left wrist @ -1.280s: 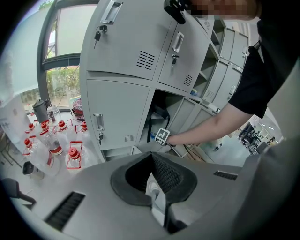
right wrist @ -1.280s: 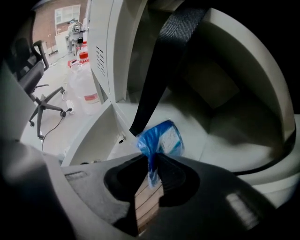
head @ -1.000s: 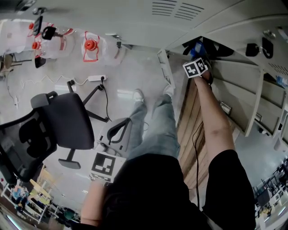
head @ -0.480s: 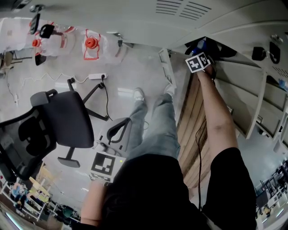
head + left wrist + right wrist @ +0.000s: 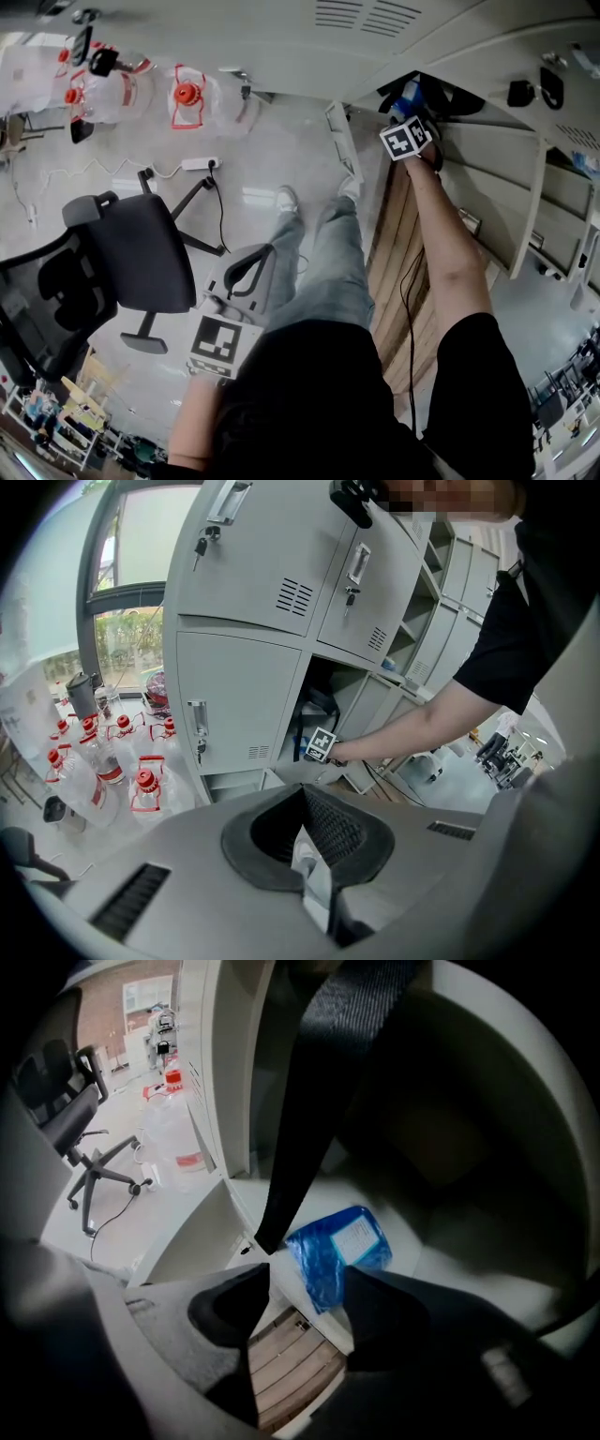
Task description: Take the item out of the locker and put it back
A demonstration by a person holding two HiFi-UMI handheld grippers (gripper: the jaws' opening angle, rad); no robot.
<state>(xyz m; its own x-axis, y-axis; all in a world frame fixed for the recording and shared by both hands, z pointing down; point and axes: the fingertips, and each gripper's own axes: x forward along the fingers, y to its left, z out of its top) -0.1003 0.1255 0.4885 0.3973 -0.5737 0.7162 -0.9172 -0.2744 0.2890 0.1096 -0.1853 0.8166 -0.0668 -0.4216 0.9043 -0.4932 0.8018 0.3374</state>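
A blue plastic packet [image 5: 337,1251] with a white label lies on the floor of the open bottom locker [image 5: 225,1213]. My right gripper [image 5: 305,1312] reaches down into that locker and is open. Its jaws have just been opening; the packet's near corner sits in the gap and neither pad presses on it. The head view shows the packet [image 5: 410,94] just beyond the right gripper's marker cube [image 5: 408,139]. A black strap [image 5: 309,1082] hangs in front of the packet. My left gripper [image 5: 314,874] stays low by my side, its jaws together, holding nothing.
The locker door [image 5: 342,141] stands open to the left of my right arm. A wooden board [image 5: 398,253] lies on the floor below it. A black office chair [image 5: 122,253], a power strip [image 5: 202,163] and several red-capped water jugs [image 5: 187,98] stand on the floor to the left.
The right hand edged slightly deeper into the locker and came back. The blue packet stays at the locker mouth. The left gripper has kept still.
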